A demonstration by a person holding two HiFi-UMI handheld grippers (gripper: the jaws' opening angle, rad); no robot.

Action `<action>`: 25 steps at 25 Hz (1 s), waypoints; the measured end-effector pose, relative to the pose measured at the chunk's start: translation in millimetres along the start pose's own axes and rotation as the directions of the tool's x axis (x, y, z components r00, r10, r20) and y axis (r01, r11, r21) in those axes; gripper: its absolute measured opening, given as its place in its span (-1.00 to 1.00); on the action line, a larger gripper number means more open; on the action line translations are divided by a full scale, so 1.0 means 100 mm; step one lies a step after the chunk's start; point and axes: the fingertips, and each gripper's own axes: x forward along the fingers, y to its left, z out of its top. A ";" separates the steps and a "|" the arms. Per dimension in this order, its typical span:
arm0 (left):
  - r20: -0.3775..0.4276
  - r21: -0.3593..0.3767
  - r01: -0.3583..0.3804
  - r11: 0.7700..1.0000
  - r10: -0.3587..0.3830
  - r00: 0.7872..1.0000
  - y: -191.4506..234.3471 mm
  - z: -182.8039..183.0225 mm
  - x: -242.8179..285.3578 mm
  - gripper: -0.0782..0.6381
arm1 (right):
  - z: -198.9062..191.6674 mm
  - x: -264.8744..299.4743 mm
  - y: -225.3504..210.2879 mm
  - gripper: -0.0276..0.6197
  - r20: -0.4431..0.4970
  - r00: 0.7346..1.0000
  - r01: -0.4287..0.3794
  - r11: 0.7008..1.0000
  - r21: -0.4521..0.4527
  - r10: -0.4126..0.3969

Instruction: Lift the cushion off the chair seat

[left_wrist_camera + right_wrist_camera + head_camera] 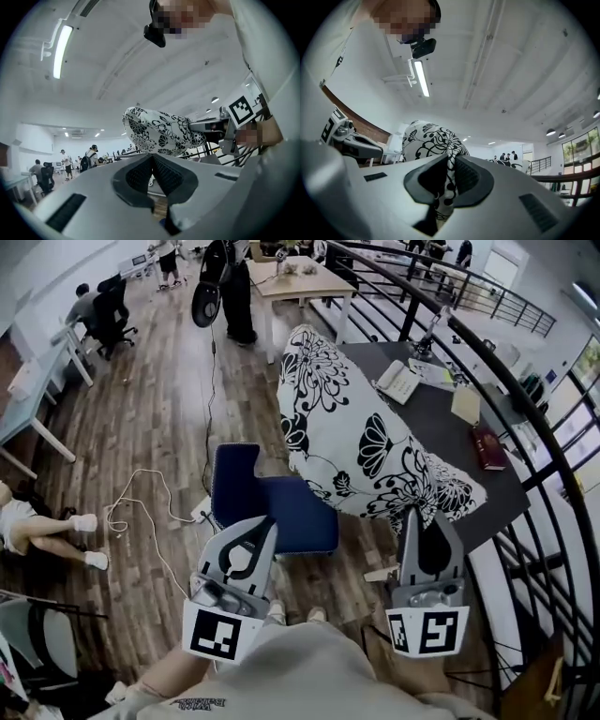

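1. Cushion (pixel 375 437) is hanging in the air, well clear of the blue chair seat (pixel 291 514), which is showing below and to its left in the head view. I am judging the lift as done in substance.
2. I am clamping the right gripper (pixel 424 518) on a pinch of the printed cover at the cushion's near lower corner. In the right gripper view the cloth is running down between the closed pads and bulging out above them.
3. I am carrying nothing in the left gripper (pixel 266 523). Its jaws are meeting pad to pad, and in the left gripper view the cushion is showing beyond them, apart from them. In the head view it is hovering over the chair seat, near the cushion's lower edge but not touching it.
4. I am reading the cushion as light and soft, since one corner pinch is bearing all of it and the body is staying plump. The woven cover looks grippy against the ribbed pads and nothing about it looks fragile.
5. The weak point is that I am holding cover, not filling, so the bulk is likely free to swing and twist about that one corner.
6. For a steadier hold I am thinking of opening the left jaws and taking a deep fold at the opposite lower corner or along the edge seam.
7. I am watching the dark table (pixel 441 418) beneath the far end, where a phone (pixel 398 381) and a book (pixel 489 446) are lying within reach of a swing.
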 end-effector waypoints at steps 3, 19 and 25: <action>-0.043 0.068 0.034 0.997 -0.031 0.999 -0.16 -0.12 -0.03 -0.77 | -0.10 -0.15 0.12 -0.83 -0.029 0.999 -0.020 1.000 0.004 0.020; -0.090 -0.071 0.009 0.997 -0.015 0.996 -0.19 -0.41 0.13 -0.77 | -0.56 -0.11 0.18 -0.82 -0.135 0.988 -0.066 0.997 0.038 0.071; -0.089 -0.079 0.014 0.997 -0.021 0.996 -0.22 -0.41 0.22 -0.77 | -0.54 -0.08 0.16 -0.82 -0.131 0.987 -0.089 0.996 0.027 0.092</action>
